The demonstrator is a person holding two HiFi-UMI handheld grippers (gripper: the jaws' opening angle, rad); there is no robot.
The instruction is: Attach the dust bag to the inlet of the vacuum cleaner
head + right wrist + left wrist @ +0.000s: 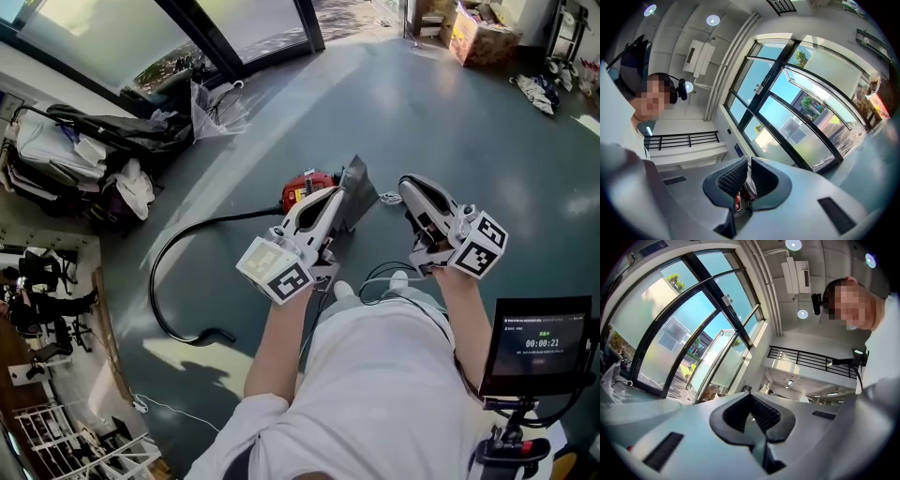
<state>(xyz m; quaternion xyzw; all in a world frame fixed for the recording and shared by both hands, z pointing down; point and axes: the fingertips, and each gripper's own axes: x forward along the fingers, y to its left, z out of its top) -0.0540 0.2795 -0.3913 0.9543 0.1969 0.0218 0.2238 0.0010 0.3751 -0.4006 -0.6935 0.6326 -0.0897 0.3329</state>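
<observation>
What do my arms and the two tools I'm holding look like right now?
The left tool and right tool both have white, tapering shells edged in black, with dark ribbed pads at the front. Each carries a cube printed with black square markers. You wear a white short-sleeved top, and your forearms are uncovered.

From my seat I see a heap of dark bags and pale cloth [94, 155] against the glass wall [112, 37], with what looks like a clear umbrella [217, 105] beside it. A cardboard box [483, 39] sits across the grey floor [450, 122] (well apart), and a lit screen [539, 345] stands lower right.
</observation>
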